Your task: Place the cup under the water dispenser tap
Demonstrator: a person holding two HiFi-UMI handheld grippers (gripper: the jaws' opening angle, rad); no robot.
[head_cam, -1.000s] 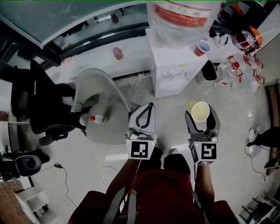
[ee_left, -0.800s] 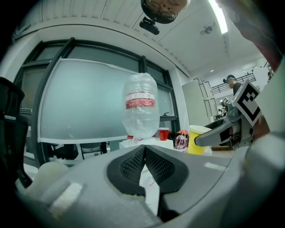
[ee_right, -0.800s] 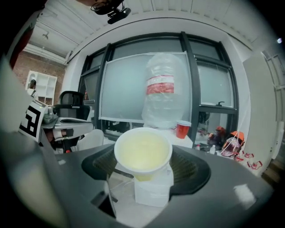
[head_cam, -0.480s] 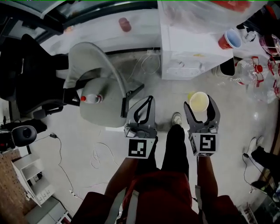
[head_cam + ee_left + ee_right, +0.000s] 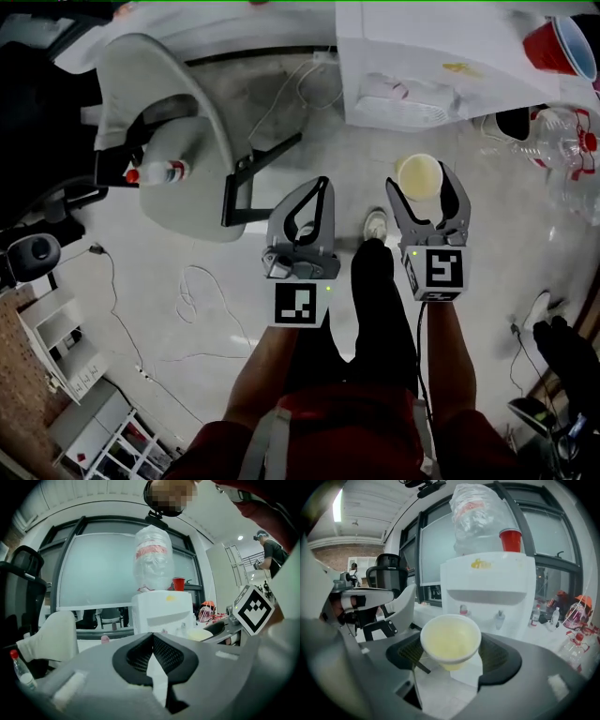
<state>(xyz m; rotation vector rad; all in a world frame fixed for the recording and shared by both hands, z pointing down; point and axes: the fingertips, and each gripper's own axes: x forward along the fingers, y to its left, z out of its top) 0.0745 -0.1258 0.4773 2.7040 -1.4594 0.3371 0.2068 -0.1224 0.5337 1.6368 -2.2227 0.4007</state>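
My right gripper (image 5: pixel 420 180) pinches a pale yellow round cup (image 5: pixel 451 641) by its sides, mouth up, with the jaws spread wide around it. My left gripper (image 5: pixel 322 187) has its jaws pressed together on nothing. The cup is held in front of the white boxy water dispenser (image 5: pixel 487 590), clear of its two small taps (image 5: pixel 500 617). A red plastic cup (image 5: pixel 511 540) stands on top of the dispenser.

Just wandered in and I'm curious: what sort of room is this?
Probably an office or lab break corner: a white water dispenser topped with a big bottle, an office chair, and large windows.
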